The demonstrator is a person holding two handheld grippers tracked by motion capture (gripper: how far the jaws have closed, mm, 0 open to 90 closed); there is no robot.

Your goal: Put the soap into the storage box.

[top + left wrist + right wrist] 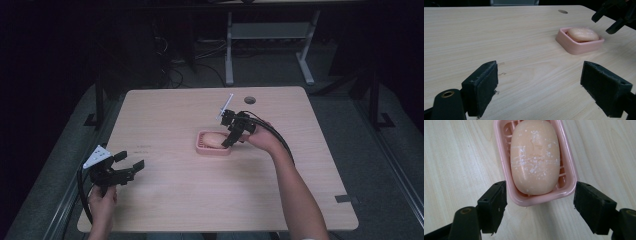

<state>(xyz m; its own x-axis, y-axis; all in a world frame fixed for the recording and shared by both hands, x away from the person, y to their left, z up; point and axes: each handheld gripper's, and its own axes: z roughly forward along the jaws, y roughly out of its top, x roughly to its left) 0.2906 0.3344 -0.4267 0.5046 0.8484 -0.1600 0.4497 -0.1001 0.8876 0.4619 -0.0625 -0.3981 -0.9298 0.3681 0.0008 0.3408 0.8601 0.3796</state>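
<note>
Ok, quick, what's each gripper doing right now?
Left gripper: open, empty, over bare table.
Right gripper: open, holding nothing, jaws either side of the near end of the pink soap dish with the soap in it.

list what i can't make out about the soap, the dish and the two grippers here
- Soap underside: right gripper view, hidden by the dish walls.
- Dish far end: right gripper view, cut off by the top edge.
- Dish near side: high view, covered by the right gripper, so contact there cannot be told.
- Left gripper body: left gripper view, cut off by the bottom edge.
- Marks on the soap: high view, too small.
</note>
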